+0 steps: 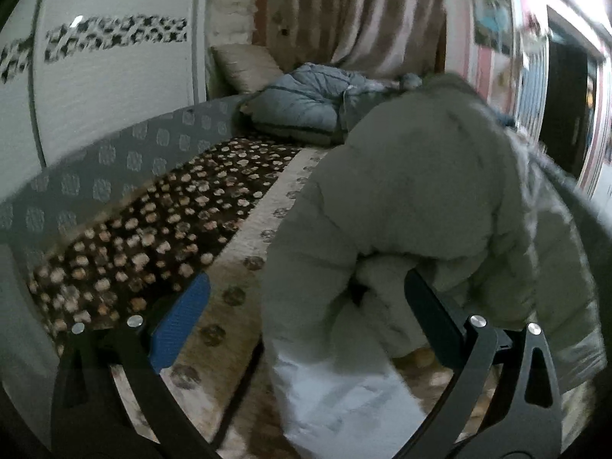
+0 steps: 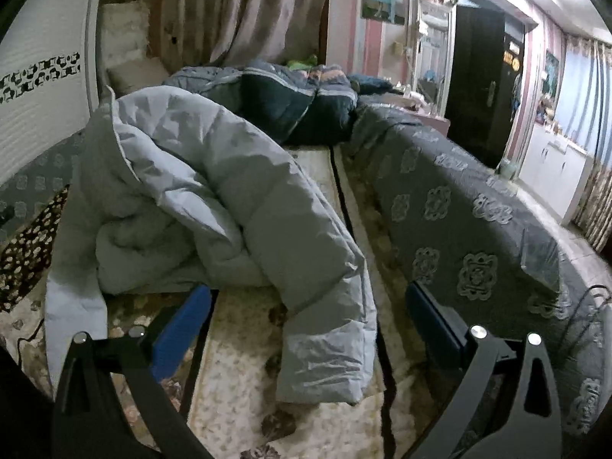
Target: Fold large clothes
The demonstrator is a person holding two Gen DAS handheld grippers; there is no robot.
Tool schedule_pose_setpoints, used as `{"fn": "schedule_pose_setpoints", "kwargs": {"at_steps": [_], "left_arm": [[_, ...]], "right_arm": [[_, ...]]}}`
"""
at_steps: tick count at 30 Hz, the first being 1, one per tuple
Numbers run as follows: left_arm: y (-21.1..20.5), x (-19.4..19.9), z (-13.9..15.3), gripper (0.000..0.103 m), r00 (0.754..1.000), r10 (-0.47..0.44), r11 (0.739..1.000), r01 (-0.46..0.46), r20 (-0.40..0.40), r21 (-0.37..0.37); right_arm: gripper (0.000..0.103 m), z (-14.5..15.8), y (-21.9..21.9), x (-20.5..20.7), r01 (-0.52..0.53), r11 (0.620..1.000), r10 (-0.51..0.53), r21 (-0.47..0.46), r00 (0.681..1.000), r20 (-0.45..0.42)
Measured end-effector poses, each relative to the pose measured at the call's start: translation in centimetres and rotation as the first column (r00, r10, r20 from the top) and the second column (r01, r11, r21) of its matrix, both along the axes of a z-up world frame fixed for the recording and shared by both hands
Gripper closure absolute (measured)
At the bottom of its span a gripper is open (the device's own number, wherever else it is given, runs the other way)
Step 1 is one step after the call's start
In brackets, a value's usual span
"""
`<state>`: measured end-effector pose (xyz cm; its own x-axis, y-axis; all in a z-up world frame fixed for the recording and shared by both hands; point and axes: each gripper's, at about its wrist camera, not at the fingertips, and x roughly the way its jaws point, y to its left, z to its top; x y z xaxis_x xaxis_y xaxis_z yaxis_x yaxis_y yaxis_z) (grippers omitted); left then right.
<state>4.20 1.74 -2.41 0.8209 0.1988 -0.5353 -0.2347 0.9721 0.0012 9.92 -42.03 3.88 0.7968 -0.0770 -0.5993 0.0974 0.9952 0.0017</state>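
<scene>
Two grippers face one pale grey-blue quilted puffer jacket [image 2: 214,199], which lies heaped on the cream, paw-print bed cover [image 2: 244,375] that serves as the folding surface. Seen from the right wrist, the jacket sits bunched, its body crumpled toward the white wardrobe door [image 2: 34,88] and one padded sleeve [image 2: 325,306] draped off the heap toward the camera, cuff resting flat on the cover; it probably lies so because the garment is not yet spread out. The right gripper [image 2: 306,306] stands wide, its blue pad and black pad set well apart on either side of that sleeve and closed on nothing, a stance that suits reaching in to pinch the cuff. The left gripper [image 1: 306,298] is likewise spread wide, and the jacket's bulk rises between and beyond its pads, with a fold near the black pad; contact is hard to judge through the motion blur, but no cloth looks clamped. Beyond the jacket, nearer the beige curtain [image 2: 244,4], a dark navy padded garment [image 2: 306,107] lies bundled, apparently out of the working space. Judging by the heap, the folding is barely begun.
</scene>
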Motion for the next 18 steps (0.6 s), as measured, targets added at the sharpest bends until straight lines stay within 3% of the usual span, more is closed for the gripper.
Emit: {"fn": "schedule_pose_setpoints", "kwargs": {"at_steps": [6, 11, 15, 18], "left_arm": [[1.4, 3.3, -1.6, 0.003, 0.999, 0.035, 0.997, -0.033, -0.033, 0.071], [3.5, 6.1, -3.2, 0.003, 0.995, 0.054, 0.997, -0.049, -0.084, 0.061], [4.8, 7.9, -2.4, 0.003, 0.993, 0.101, 0.995, -0.100, -0.065, 0.011], [5.1, 10.4, -2.3, 0.003, 0.989, 0.126, 0.992, -0.125, -0.081, 0.024]], "right_arm": [[0.001, -1.0, -1.3, 3.6, -0.008, 1.000, 0.008, -0.019, 0.999, -0.034], [0.001, -1.5, -2.4, 6.3, 0.001, 0.999, -0.003, -0.047, 0.999, -0.052], [0.001, -1.3, -2.9, 8.8, 0.007, 0.999, -0.009, -0.038, 0.999, -0.045], [0.001, -1.4, -3.3, 11.3, 0.016, 1.000, -0.016, -0.004, 0.997, -0.075]]}}
